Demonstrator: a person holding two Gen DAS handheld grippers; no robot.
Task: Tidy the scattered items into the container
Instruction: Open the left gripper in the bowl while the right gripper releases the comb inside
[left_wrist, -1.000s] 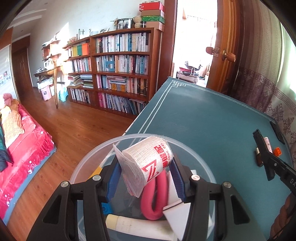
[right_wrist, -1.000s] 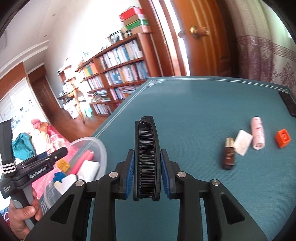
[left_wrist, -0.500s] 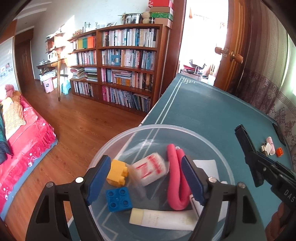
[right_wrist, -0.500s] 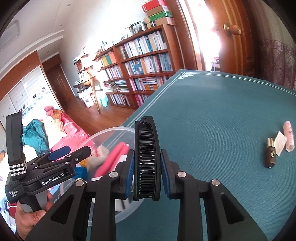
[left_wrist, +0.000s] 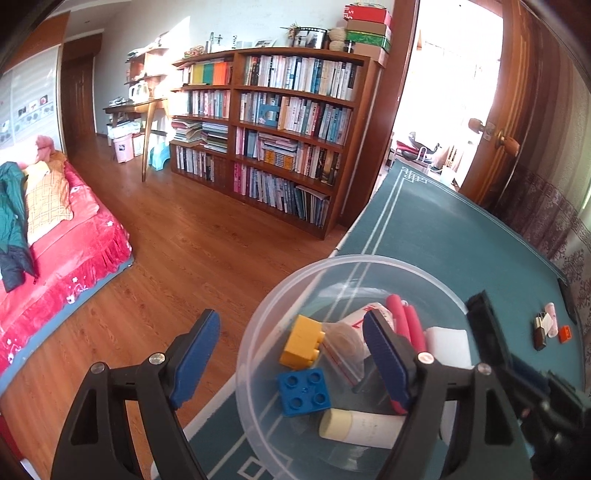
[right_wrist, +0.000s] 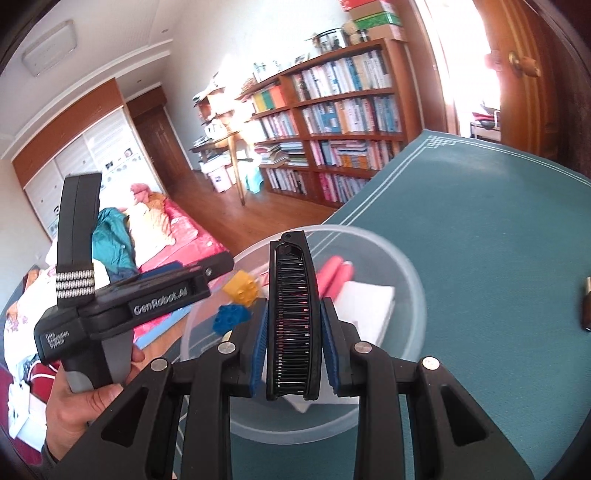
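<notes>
Right gripper (right_wrist: 291, 347): I had it clamped on the black comb (right_wrist: 291, 314), held above the clear container (right_wrist: 406, 258).
Left gripper (left_wrist: 291, 354): I had it spread wide, empty, at the container's near rim.
Container: sat on the green table (right_wrist: 498, 229).

The tub (left_wrist: 258, 332) is clear, slightly frosted plastic. The bricks (left_wrist: 301, 341) are glossy plastic. The comb (right_wrist: 293, 314) is matt black plastic. The table (right_wrist: 498, 229) cover is matt teal cloth. The floor (left_wrist: 177, 251) is polished wood.
</notes>
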